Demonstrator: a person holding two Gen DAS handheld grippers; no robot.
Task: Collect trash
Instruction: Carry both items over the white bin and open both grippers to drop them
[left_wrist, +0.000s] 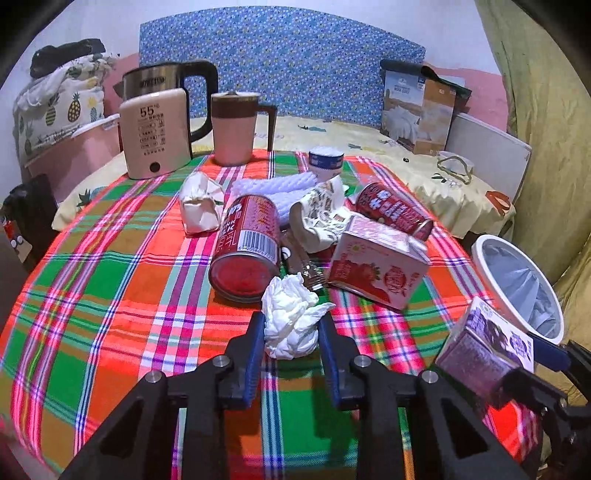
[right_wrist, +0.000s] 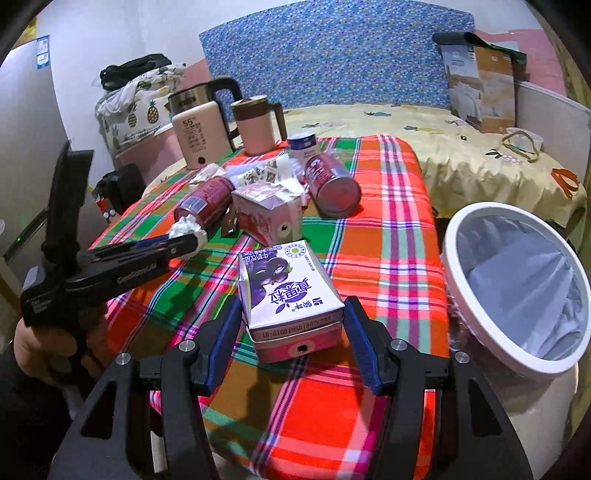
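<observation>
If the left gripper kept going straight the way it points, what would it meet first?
Beyond the tissue between the left gripper's fingers, probably the lying red can, though depth is hard to judge.

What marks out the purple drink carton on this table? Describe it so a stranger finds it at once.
Start at the plaid tablecloth and go to its near edge beside the white-rimmed bin. There the purple drink carton sits between the fingers of the right gripper. It alone shows dark berries on purple; the other carton is pink with strawberries, and the cans are red.
</observation>
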